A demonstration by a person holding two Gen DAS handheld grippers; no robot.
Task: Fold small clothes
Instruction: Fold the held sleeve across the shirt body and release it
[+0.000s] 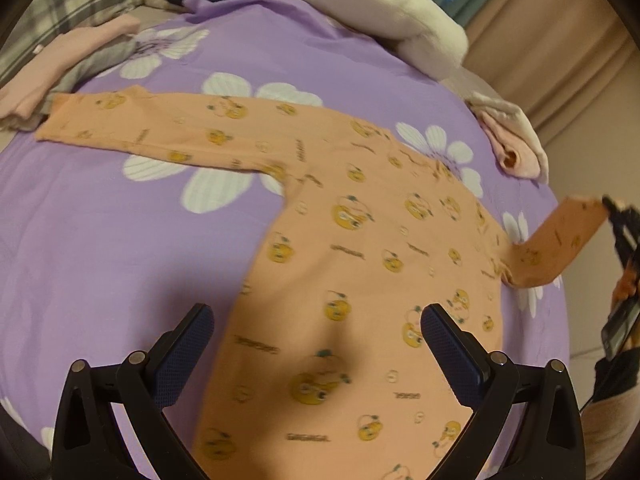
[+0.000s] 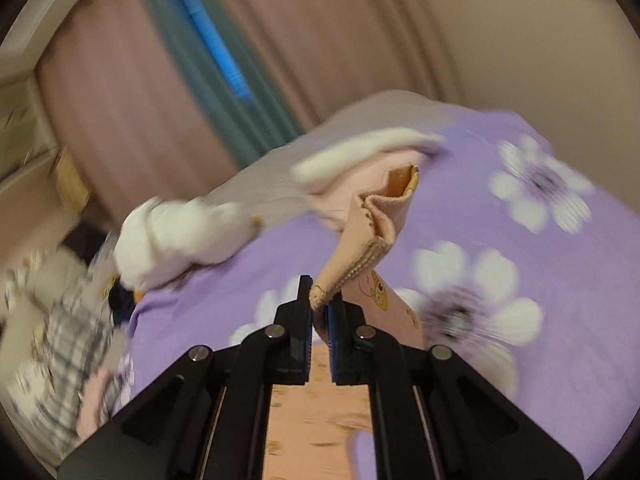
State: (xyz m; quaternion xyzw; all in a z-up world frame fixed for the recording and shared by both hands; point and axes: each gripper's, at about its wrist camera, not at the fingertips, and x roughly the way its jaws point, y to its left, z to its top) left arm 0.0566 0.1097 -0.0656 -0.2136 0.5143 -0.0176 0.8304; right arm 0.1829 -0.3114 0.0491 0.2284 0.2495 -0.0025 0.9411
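Peach shirt [image 1: 360,240] spread flat on purple flowered bedspread [image 1: 100,240]. Left hand-held gripper [image 1: 316,340] spread wide above hem. Right hand-held gripper [image 2: 319,308] clamped on sleeve cuff [image 2: 360,256], lifted clear.

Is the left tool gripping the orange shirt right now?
No, the left tool hangs open above the orange shirt, its two fingers spread wide with nothing between them.

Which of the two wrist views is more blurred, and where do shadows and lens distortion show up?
Right wrist view: heavy motion smear across the curtains and white bedding, while the right gripper pinching the sleeve cuff stays fairly sharp. Left wrist view: milder blur; the open left gripper throws a dark shadow on the orange shirt; the fisheye bows the purple floral sheet.
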